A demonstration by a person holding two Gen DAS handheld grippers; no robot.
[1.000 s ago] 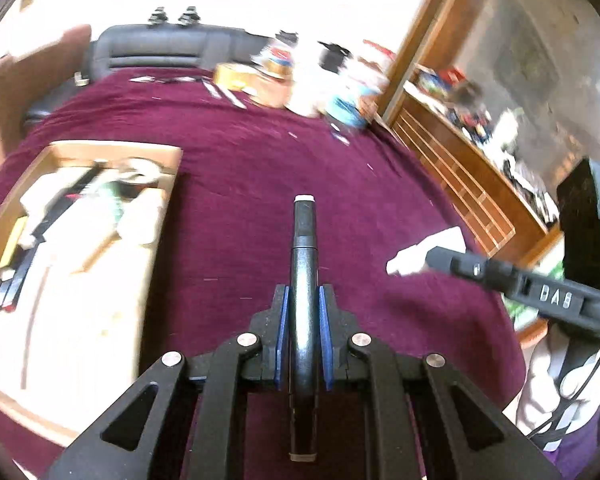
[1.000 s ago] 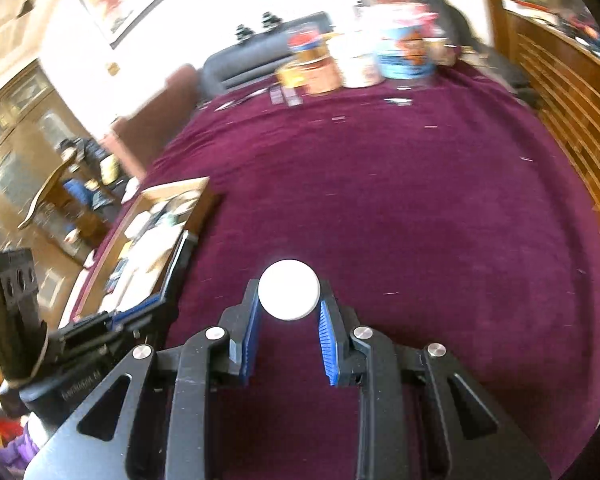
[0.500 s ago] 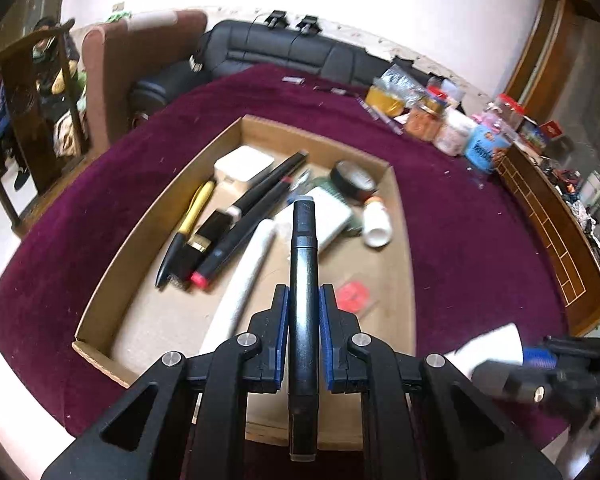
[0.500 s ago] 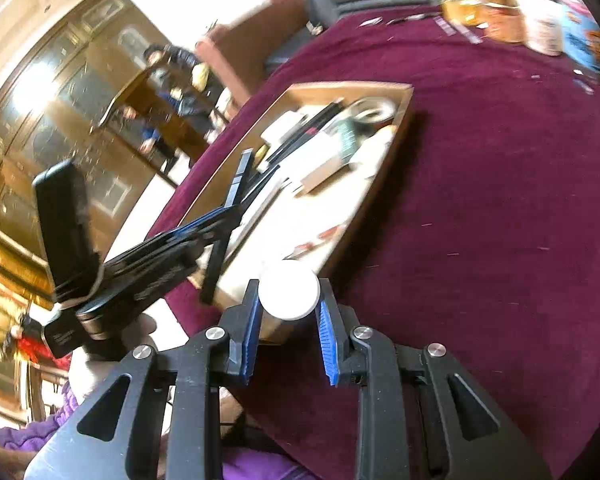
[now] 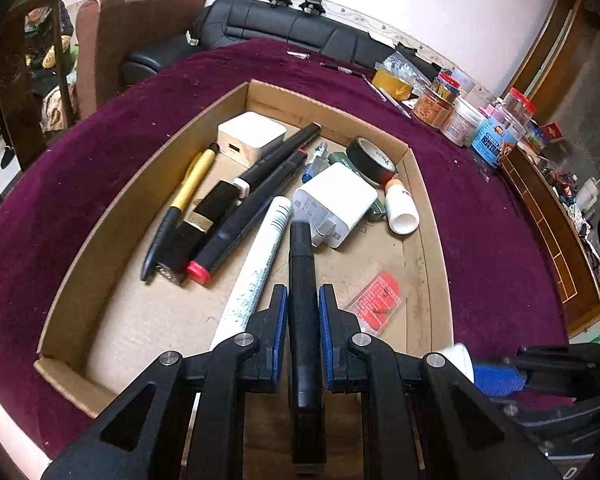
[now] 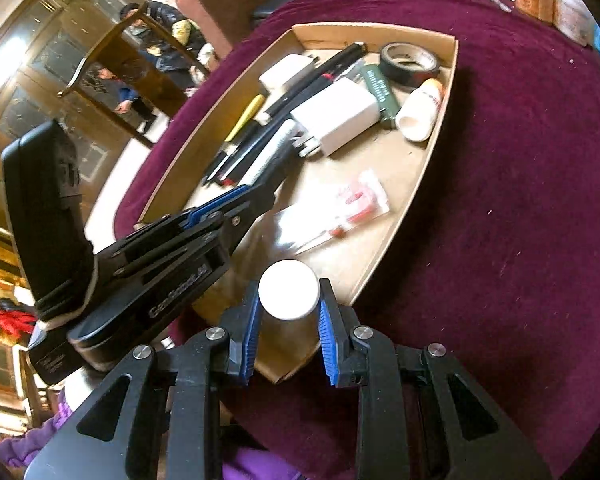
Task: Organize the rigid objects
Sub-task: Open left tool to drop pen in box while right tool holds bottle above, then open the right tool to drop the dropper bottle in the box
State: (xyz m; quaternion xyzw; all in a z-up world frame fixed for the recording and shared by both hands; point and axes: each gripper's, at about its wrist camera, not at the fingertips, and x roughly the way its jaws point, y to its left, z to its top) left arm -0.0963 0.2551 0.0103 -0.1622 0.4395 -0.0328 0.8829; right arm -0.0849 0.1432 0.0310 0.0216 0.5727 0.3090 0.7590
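My left gripper [image 5: 303,312] is shut on a black marker [image 5: 302,280] and holds it over the near part of an open cardboard box [image 5: 76,256]. The box [image 6: 436,152] holds pens, white chargers [image 5: 334,204], black tape [image 5: 370,158], a white tube [image 5: 256,276], a small white bottle [image 5: 400,208] and a red packet [image 5: 376,304]. My right gripper [image 6: 287,312] is shut on a white round-ended object [image 6: 288,295] above the box's near corner. The left gripper also shows in the right wrist view [image 6: 240,200], above the box's left side.
The box lies on a round table with a maroon cloth [image 5: 480,216]. Jars and tins [image 5: 460,120] stand at the table's far right edge. A black sofa [image 5: 284,28] and a brown chair [image 5: 112,32] stand beyond the table.
Both grippers have swung left from the bare cloth to over the box and lowered toward it, each keeping its object.
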